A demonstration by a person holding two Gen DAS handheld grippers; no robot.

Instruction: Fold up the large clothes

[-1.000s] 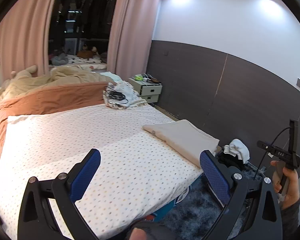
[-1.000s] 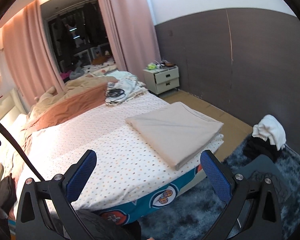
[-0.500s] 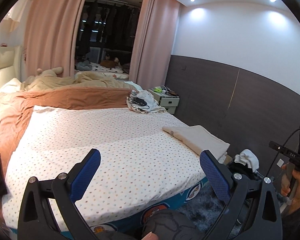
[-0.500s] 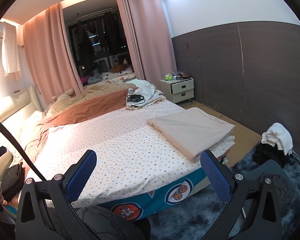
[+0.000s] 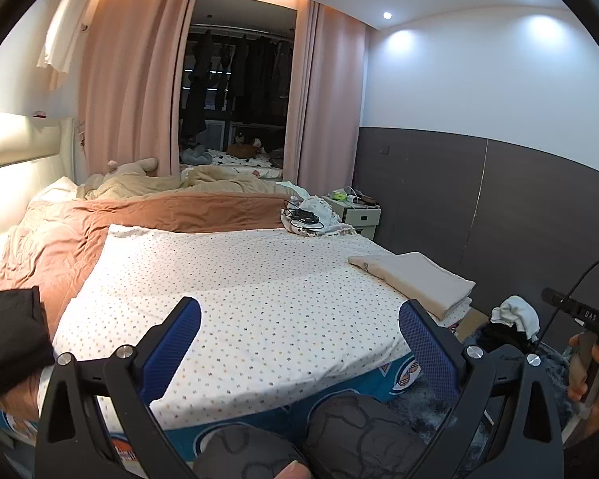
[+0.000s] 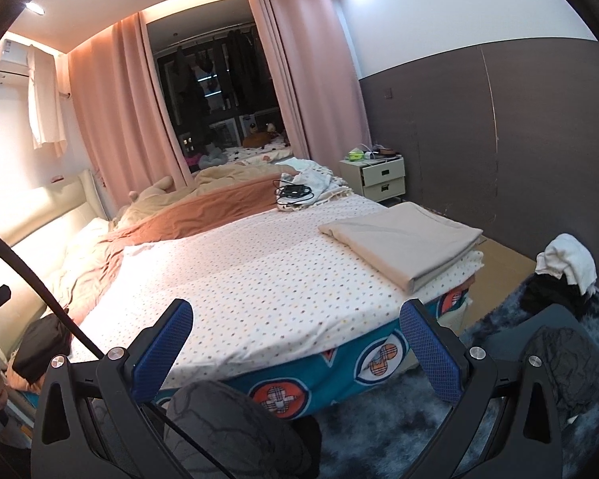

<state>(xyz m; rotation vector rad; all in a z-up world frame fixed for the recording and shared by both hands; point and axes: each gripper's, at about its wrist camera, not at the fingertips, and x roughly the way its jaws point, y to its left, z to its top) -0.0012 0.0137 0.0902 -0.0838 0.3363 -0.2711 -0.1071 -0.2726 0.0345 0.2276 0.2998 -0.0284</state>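
A folded beige cloth lies on the right corner of the bed's dotted sheet; it also shows in the left wrist view. A black folded garment lies at the bed's left edge, and it shows in the right wrist view too. My left gripper is open and empty, held back from the bed's foot. My right gripper is open and empty, also off the bed's foot edge.
An orange blanket and rumpled bedding cover the bed's far half. A bundle with black cables lies near a nightstand. A white and black clothes pile sits on the dark rug. Knees show below both grippers.
Both grippers have drawn back from the bed and tilted up, so more of the room and the headboard side shows. The black garment has come into view. Both stay open.
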